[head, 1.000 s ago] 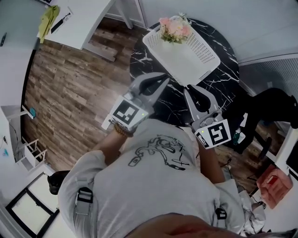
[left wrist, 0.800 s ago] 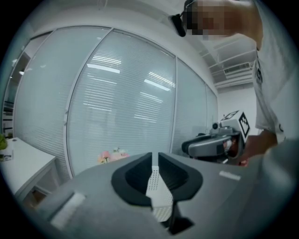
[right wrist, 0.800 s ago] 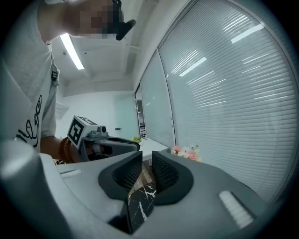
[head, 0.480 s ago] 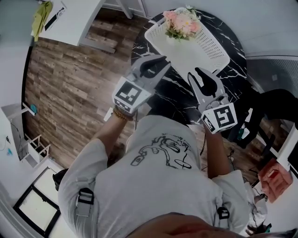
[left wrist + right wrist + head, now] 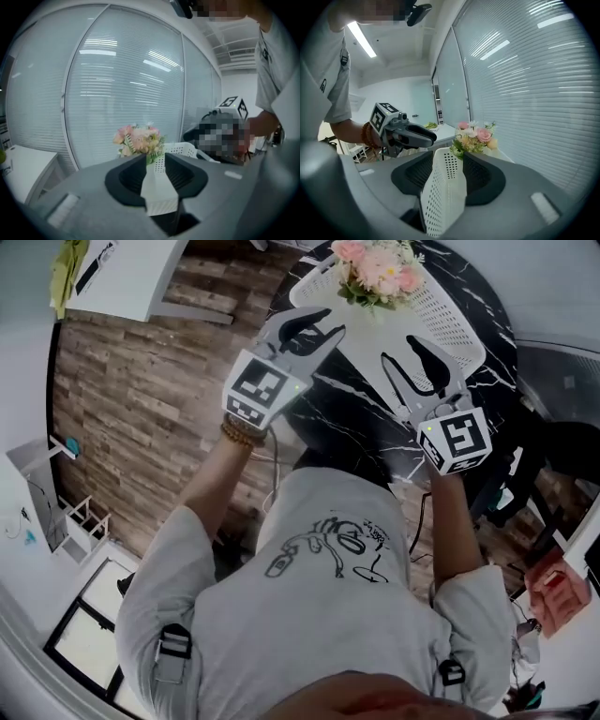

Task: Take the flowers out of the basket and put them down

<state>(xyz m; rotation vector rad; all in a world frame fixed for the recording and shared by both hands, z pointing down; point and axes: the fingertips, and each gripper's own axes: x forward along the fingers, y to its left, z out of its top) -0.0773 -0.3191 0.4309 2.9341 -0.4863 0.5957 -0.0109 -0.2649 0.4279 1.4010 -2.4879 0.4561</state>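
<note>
The main risk is judged to be the basket [image 5: 450, 320] being caught in place of the flowers [image 5: 380, 268]. Its white perforated wall is being seen in the gap of each tool, in line with the bunch behind it. If the jaws are being closed too soon, the light basket is likely to be pinched, dragged or tipped toward the worktop's far edge. A second risk is the blooms being crushed if they are gripped at the heads and not lower, among the stems. A third is the bunch being pulled apart if only one sprig is being held.

The jaws of the left tool [image 5: 330, 322] and the right tool [image 5: 401, 351] have just been opening and are being held partly apart. The pads are pressing on nothing. Whether the wall is truly standing between the jaws or just beyond them cannot be told.

The flowers are being shown as a small, dense bunch of pink, peach and cream blooms with green leaves. They are standing upright at the far end of the basket, close to the far edge of the black marbled worktop [image 5: 347, 418]. They are still resting inside the basket, well beyond both tools.
</note>
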